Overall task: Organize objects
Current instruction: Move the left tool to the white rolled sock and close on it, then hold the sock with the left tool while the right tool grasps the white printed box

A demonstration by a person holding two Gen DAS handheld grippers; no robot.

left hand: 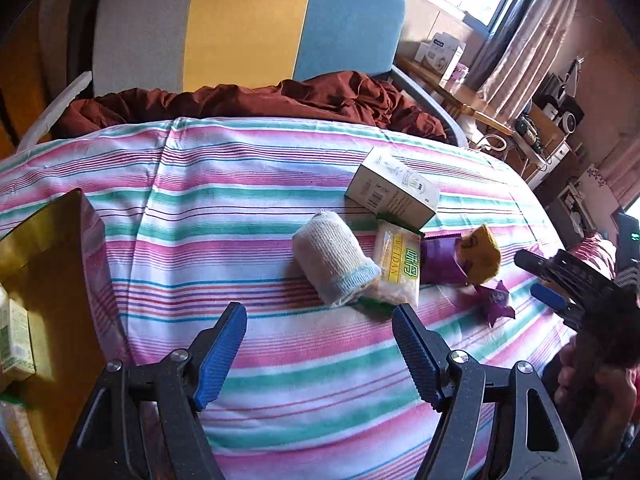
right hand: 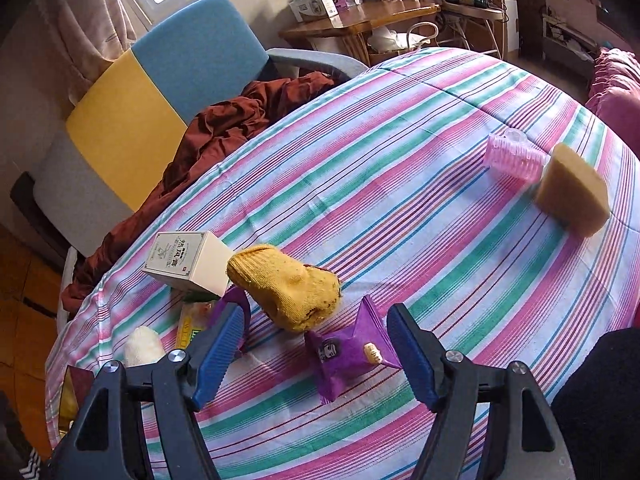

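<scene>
On the striped bedcover (left hand: 260, 208), left wrist view: the left gripper (left hand: 320, 356) hangs with jaws apart and empty just short of the rolled white sock (left hand: 334, 262), which lies against a snack packet (left hand: 398, 270) with a white box (left hand: 394, 190) behind, so the sock looks the easiest pick; a gold tray (left hand: 52, 276) at left likely serves as the bin. Right wrist view: the right gripper (right hand: 318, 354) is spread, nothing gripped, straddling a purple wrapper (right hand: 344, 356), the yellow sock (right hand: 290, 286) just beyond; a pink hair roller (right hand: 514, 156) and sponge (right hand: 574, 194) sit well apart.
</scene>
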